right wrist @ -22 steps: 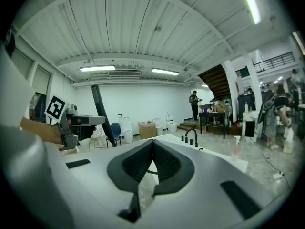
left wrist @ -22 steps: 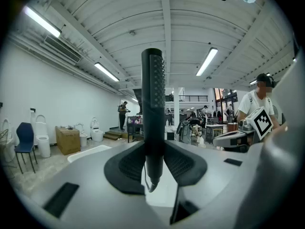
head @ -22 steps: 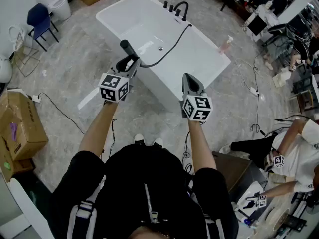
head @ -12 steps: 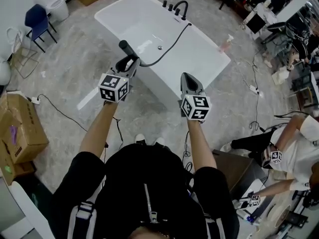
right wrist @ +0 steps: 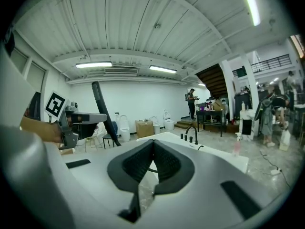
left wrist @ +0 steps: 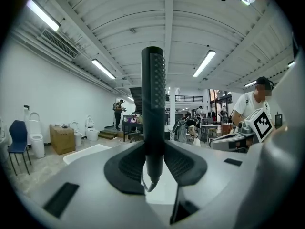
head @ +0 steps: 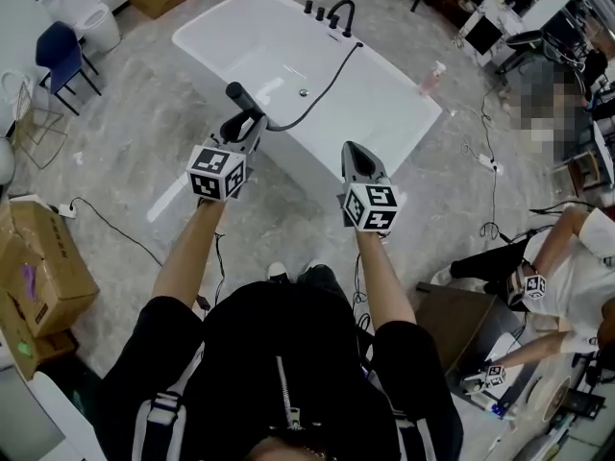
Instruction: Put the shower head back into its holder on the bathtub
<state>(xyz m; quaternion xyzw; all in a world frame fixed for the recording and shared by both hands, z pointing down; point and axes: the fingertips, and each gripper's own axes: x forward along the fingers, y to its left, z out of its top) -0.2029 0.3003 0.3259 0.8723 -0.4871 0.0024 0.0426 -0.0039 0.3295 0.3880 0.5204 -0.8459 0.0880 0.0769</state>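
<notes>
A black stick-shaped shower head [head: 239,98] stands upright in my left gripper [head: 242,129], whose jaws are shut on its handle just in front of the white bathtub's [head: 389,99] near-left rim. Its black hose [head: 322,89] runs across the tub to the black tap set [head: 332,13] on the far rim. The left gripper view shows the shower head [left wrist: 153,109] clamped between the pads [left wrist: 131,165]. My right gripper [head: 358,157] is shut and empty, held to the right at the tub's near side. From the right gripper view [right wrist: 153,159] the shower head [right wrist: 106,113] and taps [right wrist: 190,134] are visible.
A pink bottle [head: 430,79] stands on the tub's right rim. Cardboard boxes [head: 38,248] sit at the left, with a blue chair [head: 58,51] and toilet [head: 86,12] behind. A seated person [head: 567,286] and floor cables [head: 492,185] are to the right.
Both grippers keep their pose and grip. The head view has shifted slightly, so the tub sits a little further left and up in it.
</notes>
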